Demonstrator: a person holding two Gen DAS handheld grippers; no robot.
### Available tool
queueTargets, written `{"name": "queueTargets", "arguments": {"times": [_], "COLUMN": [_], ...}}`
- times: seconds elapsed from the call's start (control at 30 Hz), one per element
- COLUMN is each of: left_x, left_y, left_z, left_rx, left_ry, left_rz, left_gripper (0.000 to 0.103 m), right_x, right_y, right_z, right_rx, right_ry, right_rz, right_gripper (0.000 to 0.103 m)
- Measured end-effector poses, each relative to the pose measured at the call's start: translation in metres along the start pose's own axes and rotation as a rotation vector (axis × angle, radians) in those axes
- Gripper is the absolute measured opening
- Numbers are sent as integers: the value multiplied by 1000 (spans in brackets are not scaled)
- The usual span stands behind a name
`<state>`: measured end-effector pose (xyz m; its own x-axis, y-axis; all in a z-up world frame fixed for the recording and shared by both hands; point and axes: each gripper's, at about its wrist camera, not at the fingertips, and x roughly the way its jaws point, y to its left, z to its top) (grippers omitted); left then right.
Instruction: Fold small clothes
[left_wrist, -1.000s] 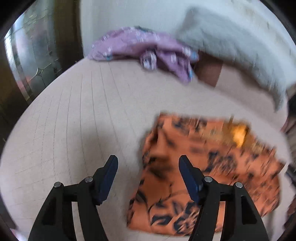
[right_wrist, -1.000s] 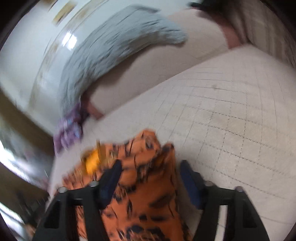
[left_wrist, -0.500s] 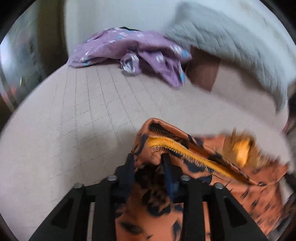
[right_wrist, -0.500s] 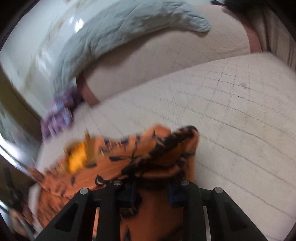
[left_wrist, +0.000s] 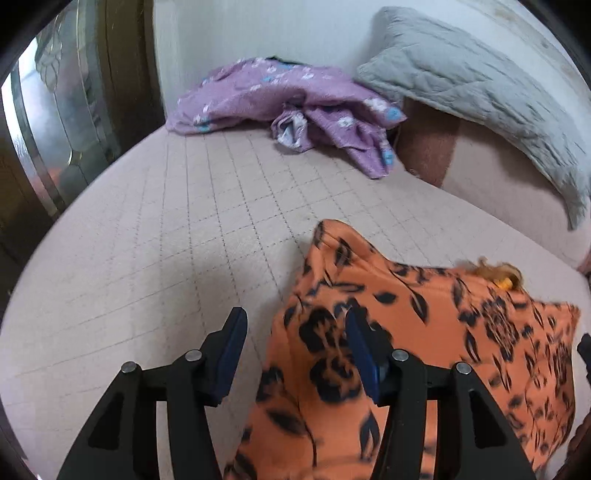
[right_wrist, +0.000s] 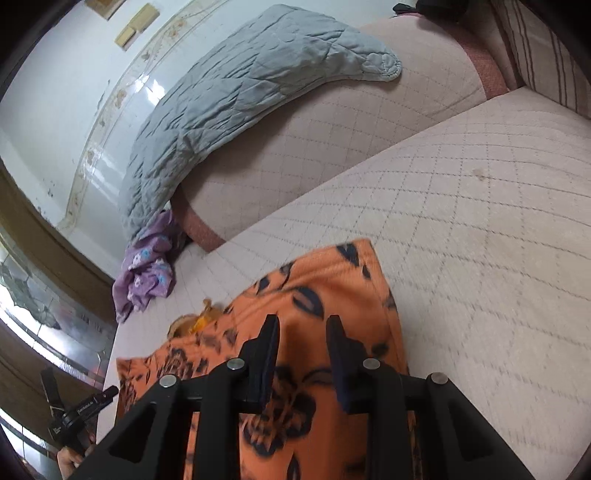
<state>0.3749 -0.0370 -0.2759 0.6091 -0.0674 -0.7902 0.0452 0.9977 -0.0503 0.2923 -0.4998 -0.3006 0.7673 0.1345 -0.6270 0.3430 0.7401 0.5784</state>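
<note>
An orange garment with a black leaf print (left_wrist: 424, 332) lies folded flat on the quilted beige sofa seat (left_wrist: 184, 229). My left gripper (left_wrist: 295, 347) is open and empty above its left edge. The garment also shows in the right wrist view (right_wrist: 332, 295). My right gripper (right_wrist: 301, 347) is open and empty just above the garment's right part. The left gripper shows at the far lower left of the right wrist view (right_wrist: 77, 410). A frayed yellow bit (left_wrist: 502, 275) sticks out at the garment's far edge.
A crumpled purple flowered garment (left_wrist: 295, 103) lies at the back of the seat by the wall. A grey quilted blanket (right_wrist: 229, 85) hangs over the sofa backrest (right_wrist: 332, 140). A dark wooden glass door (left_wrist: 55, 129) stands at the left.
Both grippers were shut on the garment's near edge half a second ago, carrying it over. Now both have opened and let go, and the garment lies folded flat.
</note>
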Motion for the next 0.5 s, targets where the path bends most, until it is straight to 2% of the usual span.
{"name": "queueTargets", "arguments": {"times": [0.13, 0.23, 0.3, 0.33, 0.37, 0.5], "left_x": [-24, -19, -8, -3, -6, -37], "left_y": [-10, -14, -14, -13, -11, 1], "left_z": [-27, -45, -57, -64, -65, -73], "left_rx": [79, 125, 164, 177, 172, 130], "left_ry": [-11, 38, 84, 112, 99, 59], "left_rz": [46, 116, 156, 154, 145, 72], "left_gripper": [57, 57, 57, 58, 58, 59], "right_x": [-23, -27, -26, -20, -15, -45], "right_y": [21, 32, 32, 30, 25, 23], "right_z": [-20, -40, -58, -67, -79, -86], "right_rx": [-47, -49, -49, -48, -43, -2], "right_ry": [63, 119, 177, 230, 288, 260], "right_rz": [22, 27, -9, -48, -77, -28], "right_gripper": [29, 29, 30, 28, 28, 32]}}
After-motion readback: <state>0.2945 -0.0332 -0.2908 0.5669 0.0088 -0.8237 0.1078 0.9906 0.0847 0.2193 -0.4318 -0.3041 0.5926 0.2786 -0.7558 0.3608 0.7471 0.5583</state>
